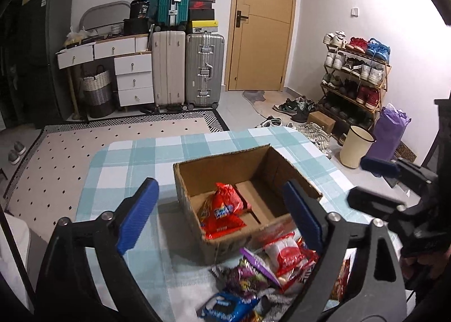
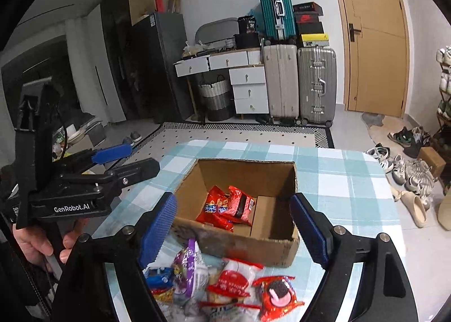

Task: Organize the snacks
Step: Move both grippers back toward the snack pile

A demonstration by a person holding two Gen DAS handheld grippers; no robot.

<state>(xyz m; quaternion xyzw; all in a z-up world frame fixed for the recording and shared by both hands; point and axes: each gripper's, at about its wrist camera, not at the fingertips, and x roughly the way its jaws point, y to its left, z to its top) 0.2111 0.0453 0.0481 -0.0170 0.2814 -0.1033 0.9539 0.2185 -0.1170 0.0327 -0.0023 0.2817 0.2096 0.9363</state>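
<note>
Both of your grippers, the left gripper [image 1: 220, 217] and the right gripper [image 2: 234, 231], hang spread and empty, with the snack pile [image 2: 222, 288] lying on the checked tablecloth [image 2: 352, 181] just below your right one, in front of the cardboard box [image 2: 245, 248] that already holds a red packet [image 2: 225, 206].

The bench [image 2: 346, 181] wears teal-and-white check. On it sits a plain brown box [image 2: 245, 172] with red packets [image 2: 225, 207] inside; at its near edge lie purple [image 2: 188, 265], blue [image 1: 225, 305] and red-and-white wrappers [image 2: 235, 279]. Both tongs [image 1: 220, 217] [image 2: 234, 231] are black with blue pads.

Snack pile [image 2: 220, 285] before box [image 2: 284, 248] (one packet [image 2: 225, 206] inside)
</note>
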